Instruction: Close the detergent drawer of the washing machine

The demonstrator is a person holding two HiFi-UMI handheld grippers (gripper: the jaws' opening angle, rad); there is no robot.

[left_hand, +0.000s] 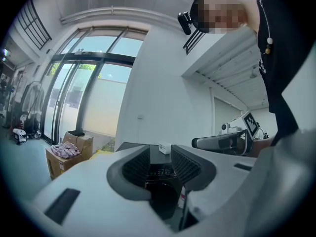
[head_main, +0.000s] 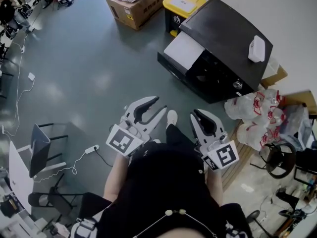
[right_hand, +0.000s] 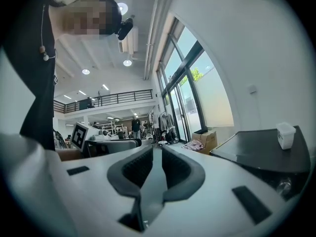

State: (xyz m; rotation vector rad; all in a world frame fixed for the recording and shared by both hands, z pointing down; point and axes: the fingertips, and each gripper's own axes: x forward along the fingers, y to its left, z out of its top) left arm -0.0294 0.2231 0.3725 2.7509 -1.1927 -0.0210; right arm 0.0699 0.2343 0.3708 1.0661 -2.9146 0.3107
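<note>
Left gripper [head_main: 159,104]: jaws stand wide apart with nothing between them; the view along them frames the washing machine [head_main: 228,33] in the gap.
Right gripper [head_main: 197,114]: pads sit a narrow slit apart and grip nothing; the machine lies off to the right of its jaws.
Detergent drawer [head_main: 184,51]: pale; juts out of the machine's front at its left end; well ahead of both pairs of jaws and touched by neither.
Between jaws and machine: grey floor [head_main: 89,63]; the person's white shoe [head_main: 172,117] just ahead of the tips.
Around: small white box [head_main: 256,48] on the machine's black top; yellow bin [head_main: 183,4] and cardboard box of pink cloth [head_main: 136,1] beyond it; plastic bags [head_main: 257,115] right of the right jaws; chair [head_main: 42,148] far left.
Views: only the head view shows the drawer; the right gripper view alone shows a hall with racks.
</note>
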